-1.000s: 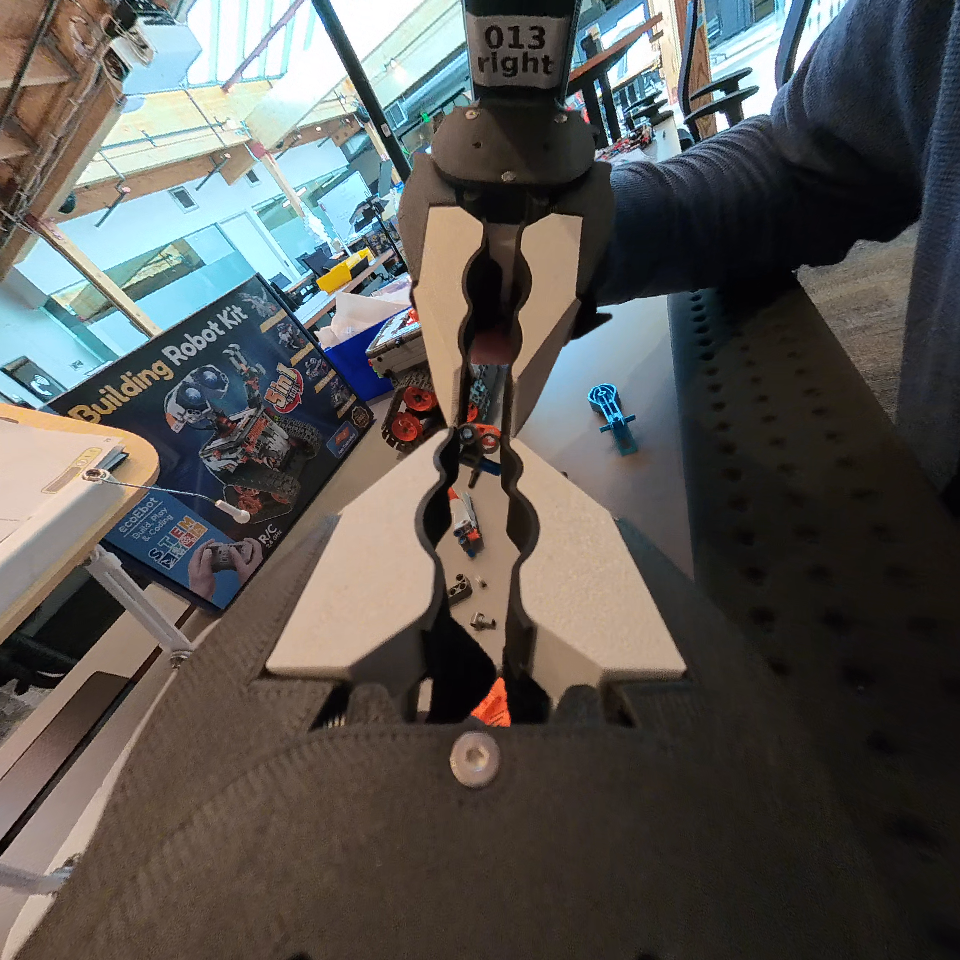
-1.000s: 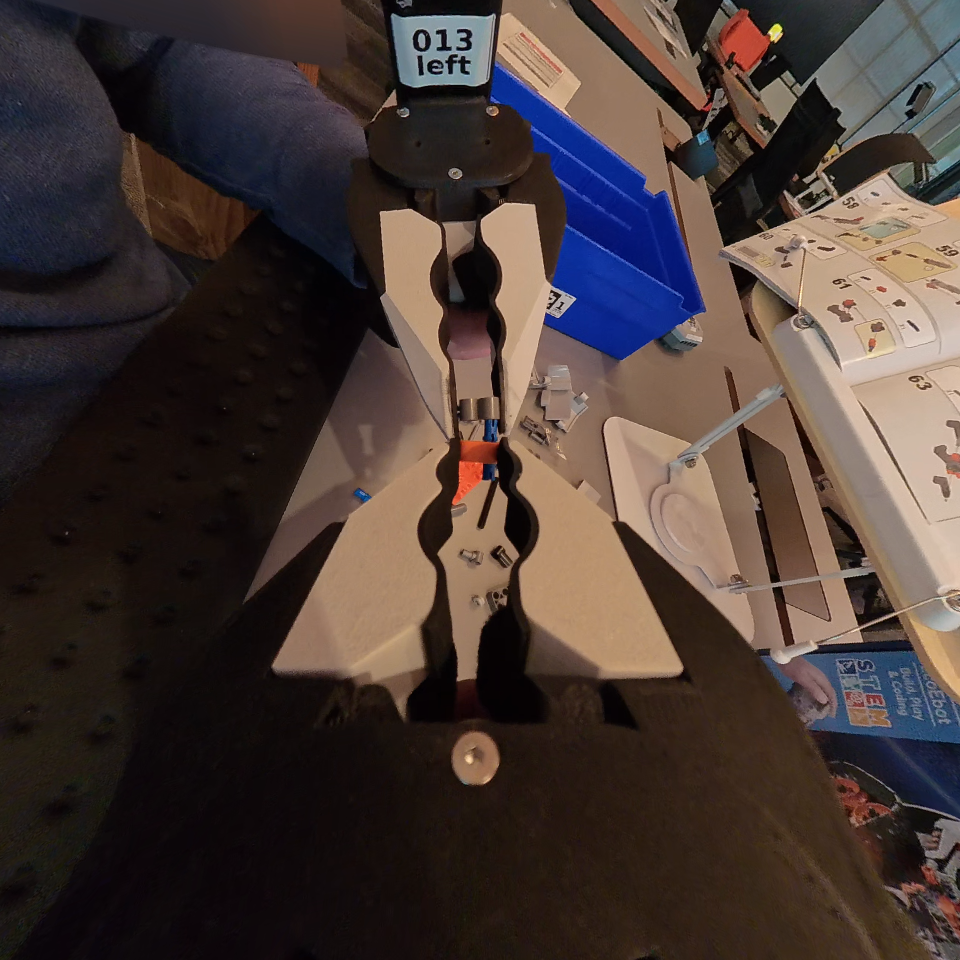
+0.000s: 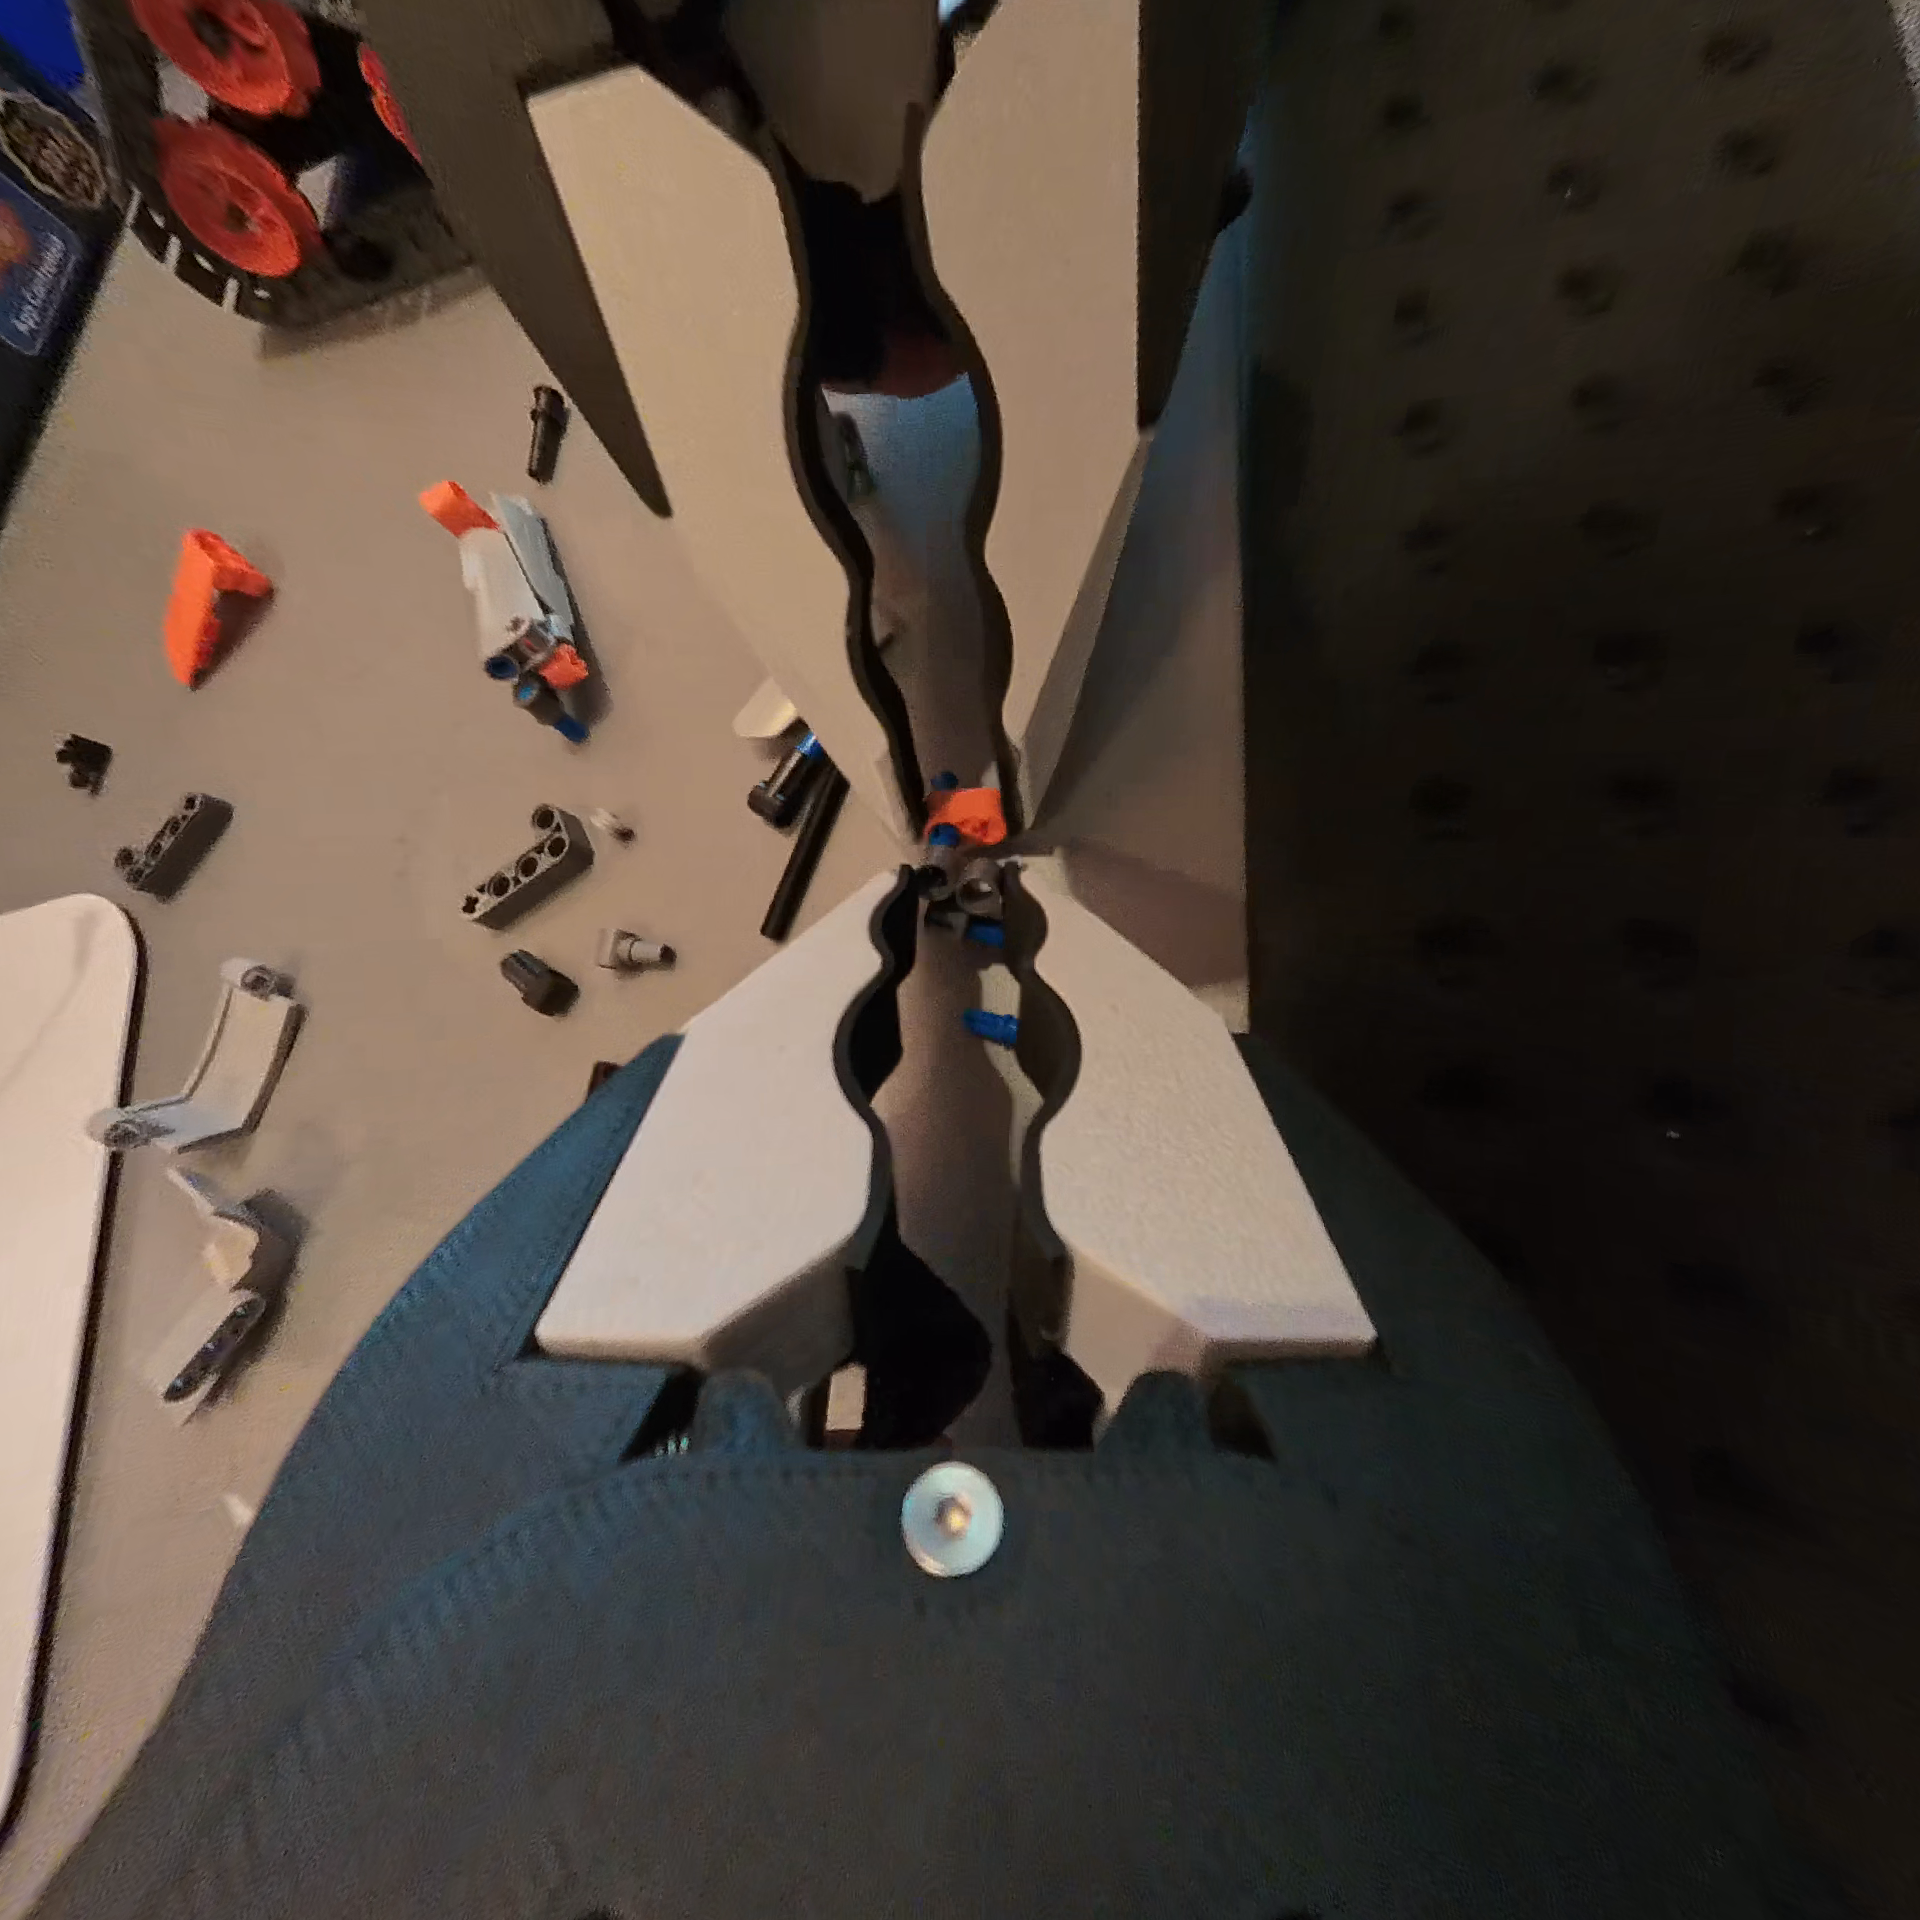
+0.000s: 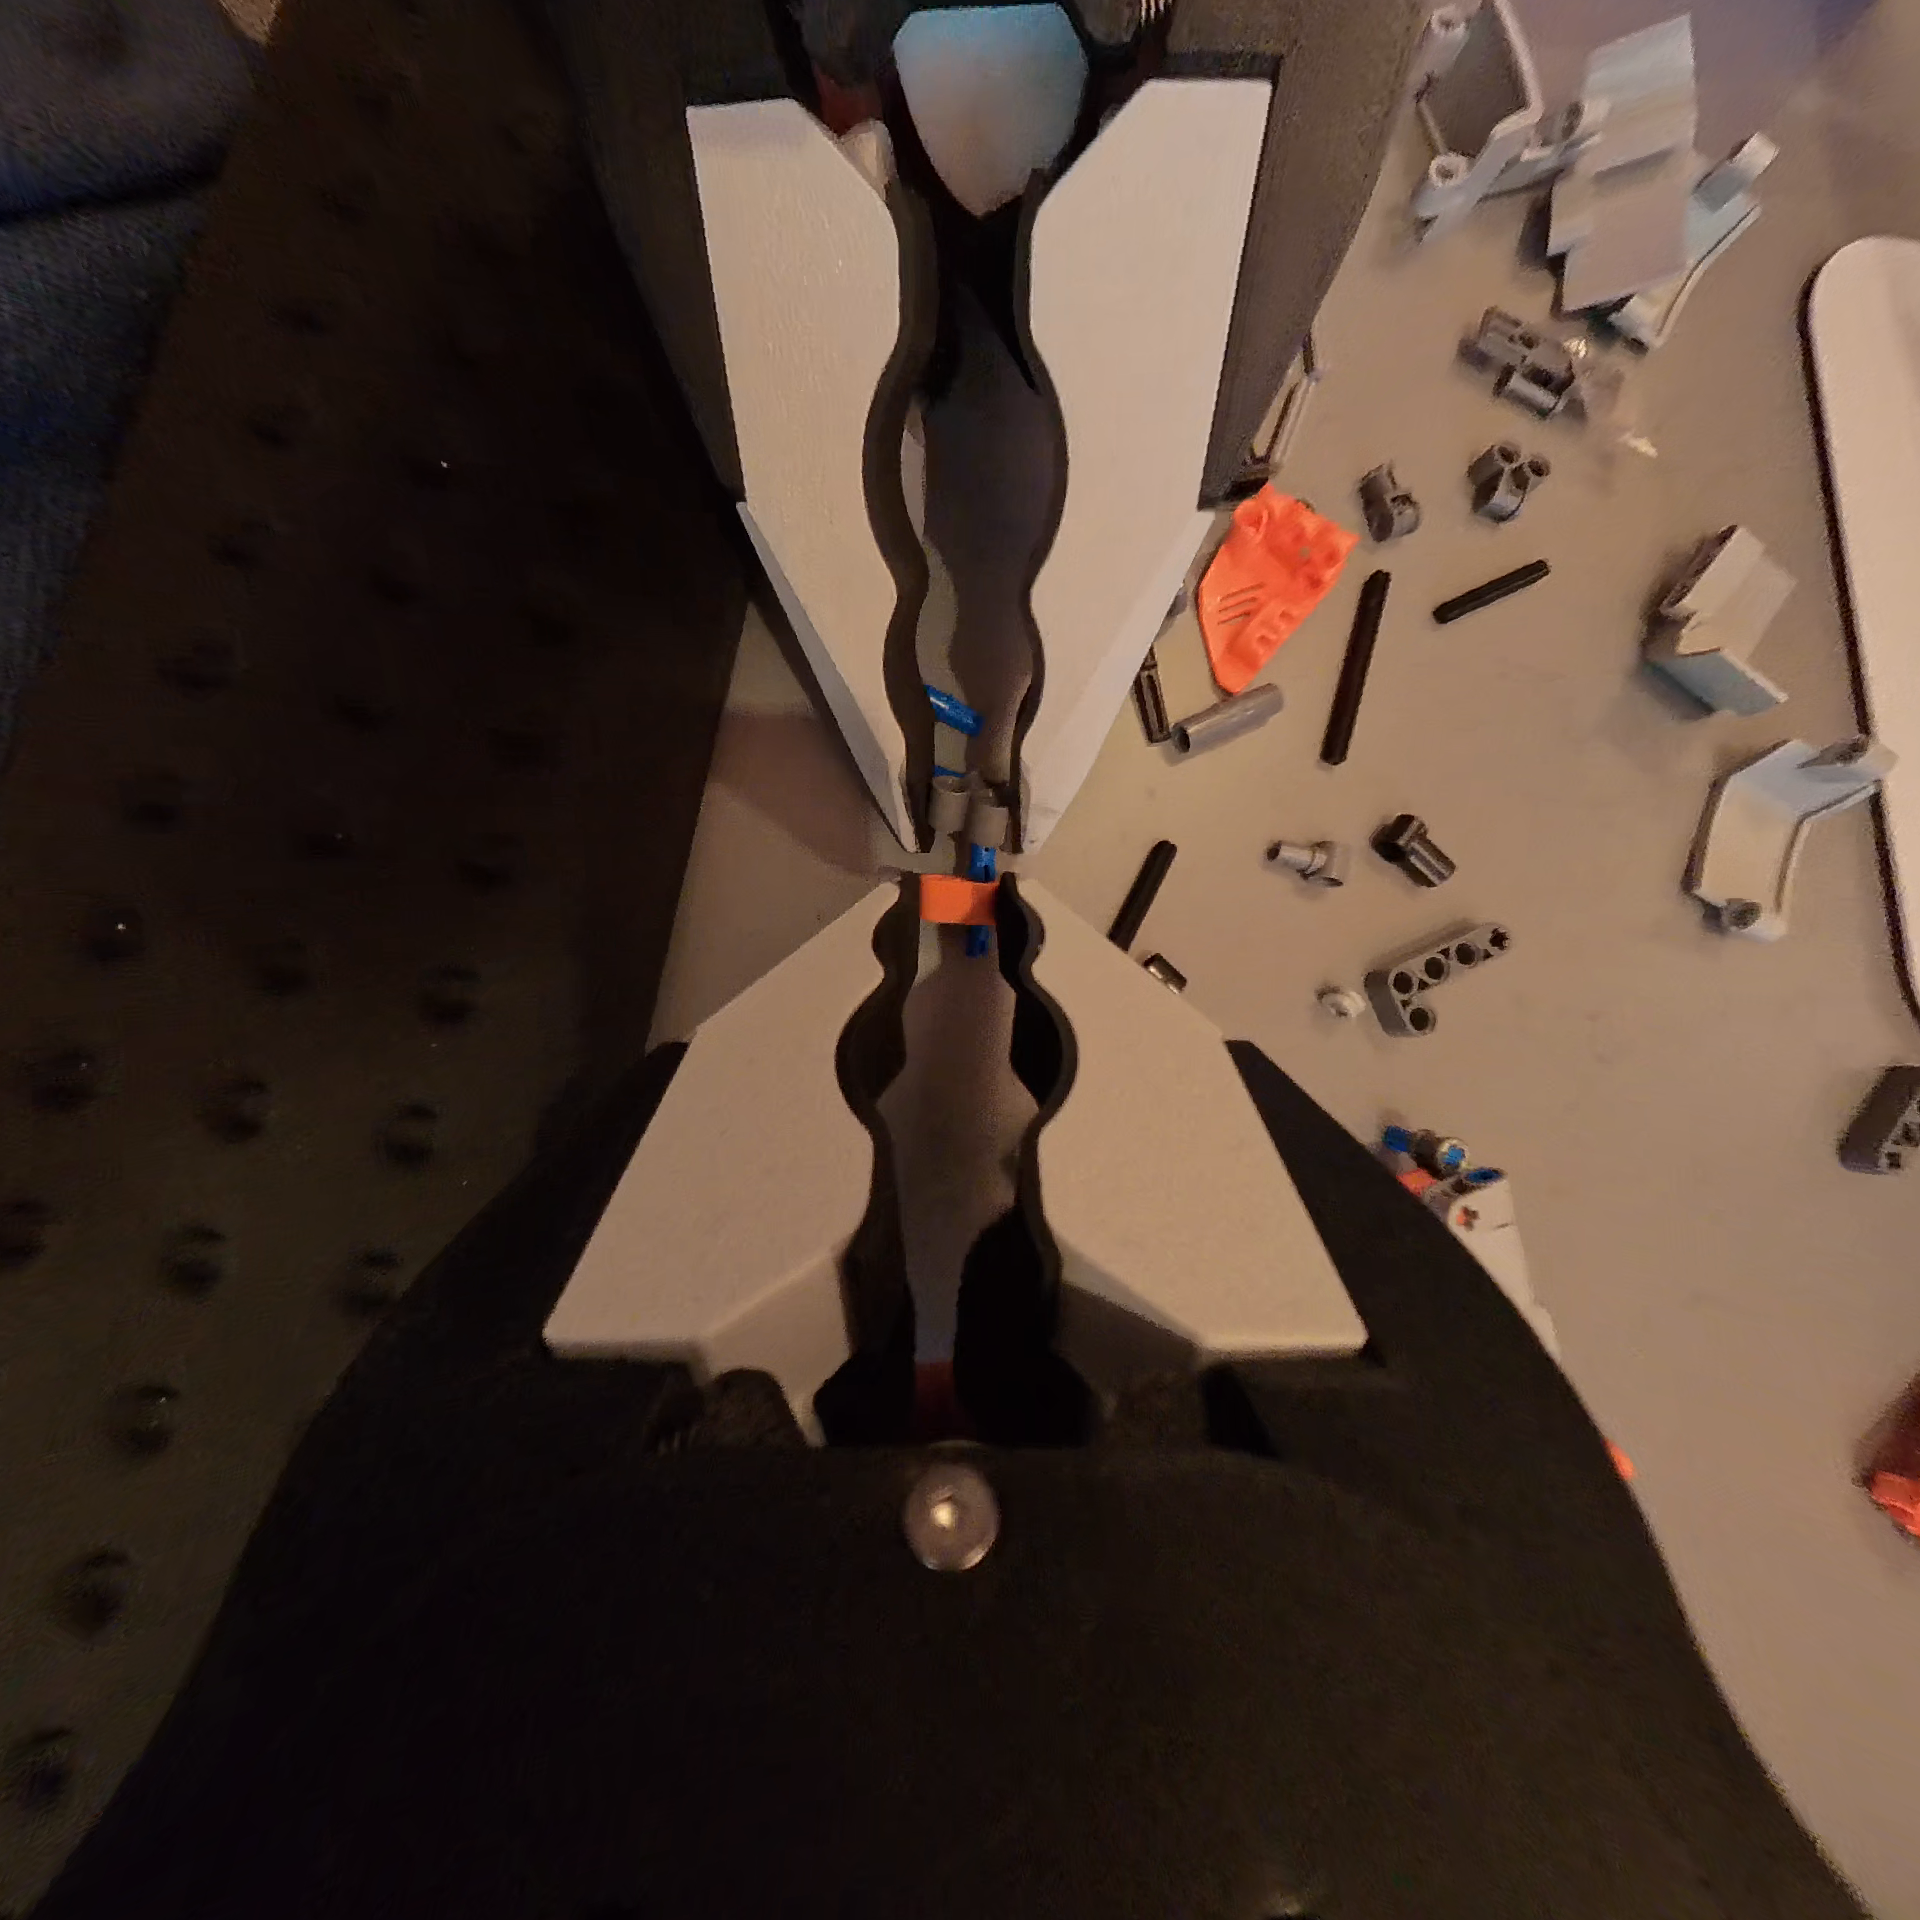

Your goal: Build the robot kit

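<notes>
My two grippers meet tip to tip just above the grey table. In the left wrist view, my left gripper point(image 3: 961, 883) is shut on a small grey connector point(image 3: 971, 896). My right gripper point(image 3: 961, 826) comes in from above it, shut on a small orange piece point(image 3: 966, 814) with a blue pin. In the right wrist view, my right gripper point(image 4: 956, 902) holds the orange piece point(image 4: 948, 900). The blue pin point(image 4: 977, 862) points into the grey connector point(image 4: 971, 810), which my left gripper point(image 4: 966, 826) holds. The two pieces touch.
Loose parts lie on the table point(image 3: 364, 416): an orange panel point(image 4: 1268, 587), black axles point(image 4: 1351, 665), a grey angled beam point(image 4: 1439, 977), pale curved panels point(image 4: 1766, 821). A white tray point(image 4: 1870, 520) sits at the edge. A tracked vehicle with orange wheels point(image 3: 234, 203) stands farther off. A dark perforated mat point(image 3: 1610, 727) borders the table. Less than 4 cm separates the two grippers' tips.
Both grippers have tilted down and dropped close to the table, so the room is out of sight. They still hold their pieces tip to tip.
</notes>
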Demonstrator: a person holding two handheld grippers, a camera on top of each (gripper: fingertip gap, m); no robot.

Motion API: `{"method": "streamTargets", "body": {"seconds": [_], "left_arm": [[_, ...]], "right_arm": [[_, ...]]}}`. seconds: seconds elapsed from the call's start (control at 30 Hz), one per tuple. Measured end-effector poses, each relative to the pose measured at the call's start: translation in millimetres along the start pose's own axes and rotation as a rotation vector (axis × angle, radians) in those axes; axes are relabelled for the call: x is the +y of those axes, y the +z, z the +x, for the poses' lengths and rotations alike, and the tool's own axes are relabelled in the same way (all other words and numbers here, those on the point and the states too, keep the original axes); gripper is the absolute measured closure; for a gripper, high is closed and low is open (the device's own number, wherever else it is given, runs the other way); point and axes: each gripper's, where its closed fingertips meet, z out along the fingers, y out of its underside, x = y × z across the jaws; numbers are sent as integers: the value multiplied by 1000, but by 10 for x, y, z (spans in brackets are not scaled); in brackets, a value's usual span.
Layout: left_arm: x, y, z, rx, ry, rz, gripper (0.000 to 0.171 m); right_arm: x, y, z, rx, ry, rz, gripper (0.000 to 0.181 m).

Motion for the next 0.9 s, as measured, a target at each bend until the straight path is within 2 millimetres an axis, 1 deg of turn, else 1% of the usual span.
{"method": "streamTargets", "body": {"seconds": [0.17,0.33,0.47,0.6,0.77,0.83,0.9], "left_arm": [[3,5,-2,24,-59,6,156],[20,-18,-11,42,-85,1,149],[37,-46,-67,23,-96,-7,152],[33,-31,-63,31,-93,-32,157],[45,-20,-50,45,-101,-46,157],[33,-29,-66,26,-92,-33,157],[-21,-64,-139,-14,-102,15,157]], "right_arm": [[6,24,-18,-33,23,0,169],[18,15,-11,-43,37,1,169],[29,8,2,-44,37,-1,169],[44,-1,16,-45,43,1,168],[44,-3,18,-46,50,6,168],[44,-2,31,-42,58,14,168],[36,-3,55,-35,69,30,169]]}}
